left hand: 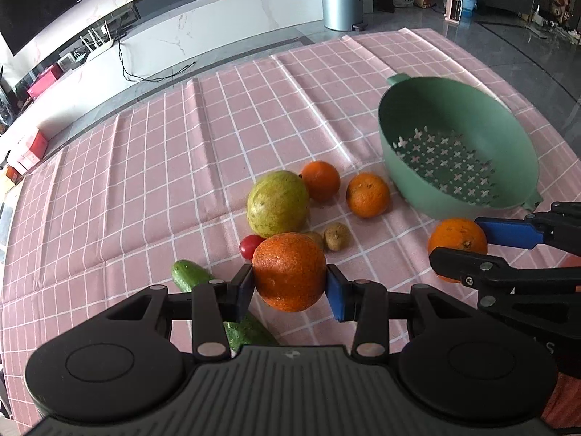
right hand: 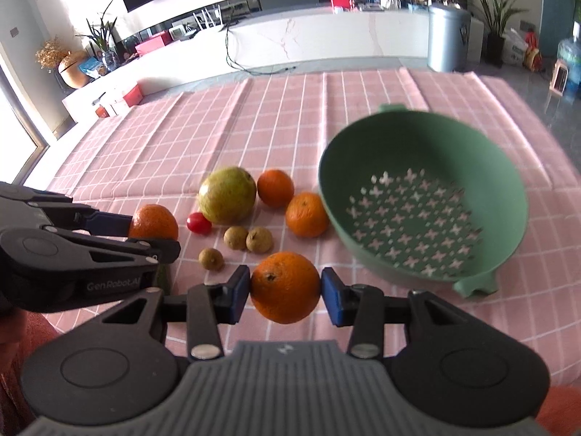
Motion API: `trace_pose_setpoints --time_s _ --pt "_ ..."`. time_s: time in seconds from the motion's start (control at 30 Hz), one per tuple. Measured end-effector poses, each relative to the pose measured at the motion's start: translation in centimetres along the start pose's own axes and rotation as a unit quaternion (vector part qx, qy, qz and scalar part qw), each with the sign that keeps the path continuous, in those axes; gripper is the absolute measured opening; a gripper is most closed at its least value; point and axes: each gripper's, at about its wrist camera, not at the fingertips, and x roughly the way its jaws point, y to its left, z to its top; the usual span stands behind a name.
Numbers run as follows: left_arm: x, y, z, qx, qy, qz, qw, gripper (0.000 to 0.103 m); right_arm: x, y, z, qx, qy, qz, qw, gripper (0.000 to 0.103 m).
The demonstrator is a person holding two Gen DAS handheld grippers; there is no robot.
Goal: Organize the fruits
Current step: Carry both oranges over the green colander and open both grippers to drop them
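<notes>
A pink checked cloth [left hand: 181, 152] covers the table, its far edge meeting grey floor and a white counter [left hand: 218, 25]. The cloth's 9 o'clock side lies bare. A green colander [right hand: 428, 196] sits at 2 o'clock. The left claw [left hand: 289, 285] clamps a dark orange [left hand: 288, 270]; the right claw [right hand: 285, 292] clamps another orange [right hand: 285, 287].

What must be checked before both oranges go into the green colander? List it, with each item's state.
1. Left gripper clamped on its orange: ok.
2. Right gripper clamped on its orange: ok.
3. Green colander has nothing in it: ok.
4. Colander upright on the pink checked cloth: ok.
5. Both held oranges lifted clear of the cloth: cannot tell.
6. Loose fruit clear of the way to the colander: ok for the right gripper, cannot tell for the left.
</notes>
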Motion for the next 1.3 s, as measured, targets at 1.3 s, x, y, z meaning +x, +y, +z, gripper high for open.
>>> trace_pose_setpoints --time_s 1.3 --pt "9.7 -12.5 9.5 0.217 0.082 -0.101 0.9673 0.047 6.5 -10.3 5.3 -0.215 0.158 -0.06 0.962 0.04"
